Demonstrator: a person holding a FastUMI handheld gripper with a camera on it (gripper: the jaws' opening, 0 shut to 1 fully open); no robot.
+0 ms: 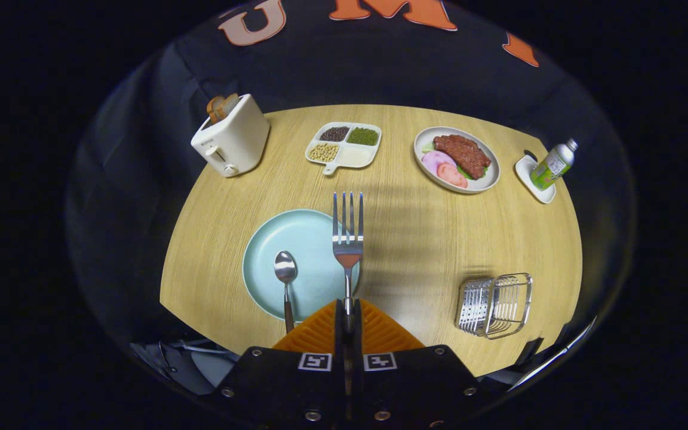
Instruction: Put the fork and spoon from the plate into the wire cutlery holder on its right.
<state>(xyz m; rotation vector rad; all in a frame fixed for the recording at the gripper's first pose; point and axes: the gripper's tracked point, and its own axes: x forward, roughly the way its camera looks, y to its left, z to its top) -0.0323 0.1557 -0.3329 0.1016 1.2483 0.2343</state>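
My gripper (347, 310) is shut on the fork (347, 239), whose handle is pinched between the orange fingers (320, 331). The tines point straight ahead, raised over the right rim of the light blue plate (305, 230). A spoon (285, 272) lies on that plate just left of the fingers, bowl away from me, its dark handle reaching over the near rim. The wire cutlery holder (494, 304) stands on the table to the right of the plate and the fingers, apart from both.
On the far side of the round wooden table (415, 239) stand a white toaster (232, 142) with bread, a divided dish of beans (344, 146), a plate of meat and vegetables (456, 159), and a green bottle (552, 165) on a small white tray.
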